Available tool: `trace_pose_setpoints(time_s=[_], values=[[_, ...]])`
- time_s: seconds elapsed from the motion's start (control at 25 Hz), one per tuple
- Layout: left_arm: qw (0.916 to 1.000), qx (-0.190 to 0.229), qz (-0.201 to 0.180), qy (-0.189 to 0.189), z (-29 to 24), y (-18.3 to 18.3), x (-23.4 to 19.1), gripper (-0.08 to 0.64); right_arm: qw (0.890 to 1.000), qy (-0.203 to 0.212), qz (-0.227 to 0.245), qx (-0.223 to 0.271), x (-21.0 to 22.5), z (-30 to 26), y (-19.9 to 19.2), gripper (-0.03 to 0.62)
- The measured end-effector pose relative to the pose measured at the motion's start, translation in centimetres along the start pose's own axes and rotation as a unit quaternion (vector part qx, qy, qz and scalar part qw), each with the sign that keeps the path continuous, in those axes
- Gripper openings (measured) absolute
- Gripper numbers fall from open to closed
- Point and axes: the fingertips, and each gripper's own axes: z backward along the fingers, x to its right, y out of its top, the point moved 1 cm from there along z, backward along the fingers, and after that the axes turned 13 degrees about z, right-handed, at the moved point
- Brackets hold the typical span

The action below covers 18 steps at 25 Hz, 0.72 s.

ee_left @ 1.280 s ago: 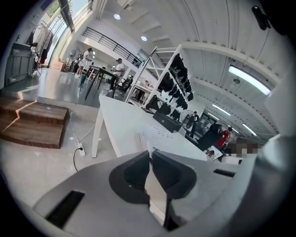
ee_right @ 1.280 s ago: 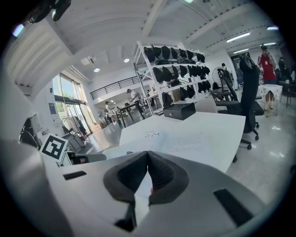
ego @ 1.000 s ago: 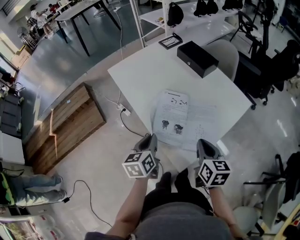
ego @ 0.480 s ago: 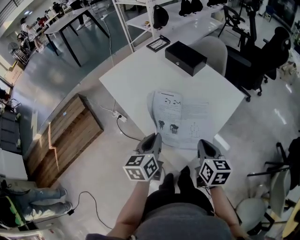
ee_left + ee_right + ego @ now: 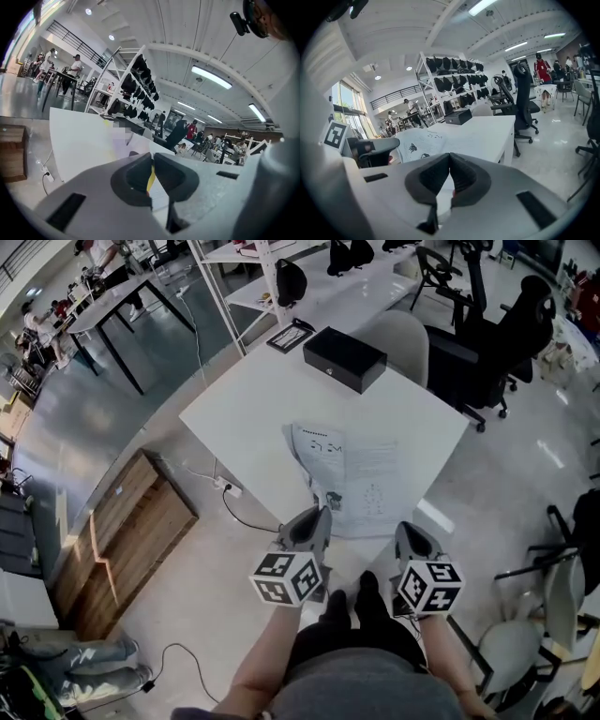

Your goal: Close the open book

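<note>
— Book (image 5: 349, 476): where?
— Spread open on the white table (image 5: 239, 413), close to its front edge, just ahead of both tongs.
— Tongs?
— Both shut and empty: left gripper (image 5: 317, 514) pinched together, right gripper (image 5: 410, 529) likewise.
— Long axis?
— Spine running away from the person, tilted slightly leftward, one page on either side.
— Nearer hand?
— Left, tip right by the near corner of the illustrated left page (image 5: 319, 460); right just short of the plain right page (image 5: 382, 474). Probably a matter of folding one page over the spine.
</note>
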Motion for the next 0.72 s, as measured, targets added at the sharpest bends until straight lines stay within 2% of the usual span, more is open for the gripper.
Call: trace_pose_setpoints(time_s=[0.36, 0.72], values=[[0.9974, -0.028, -0.025, -0.062, -1.7, -1.3, 3.6, 0.022, 0.999, -0.033, -0.015, 0.009, 1.6, 1.6, -0.3, 0.005], [0.9878, -0.079, -0.059, -0.121, -3.5, -4.1, 7.3, 0.018, 0.997, -0.063, -0.031, 0.014, 2.9, 2.9, -0.7, 0.005]])
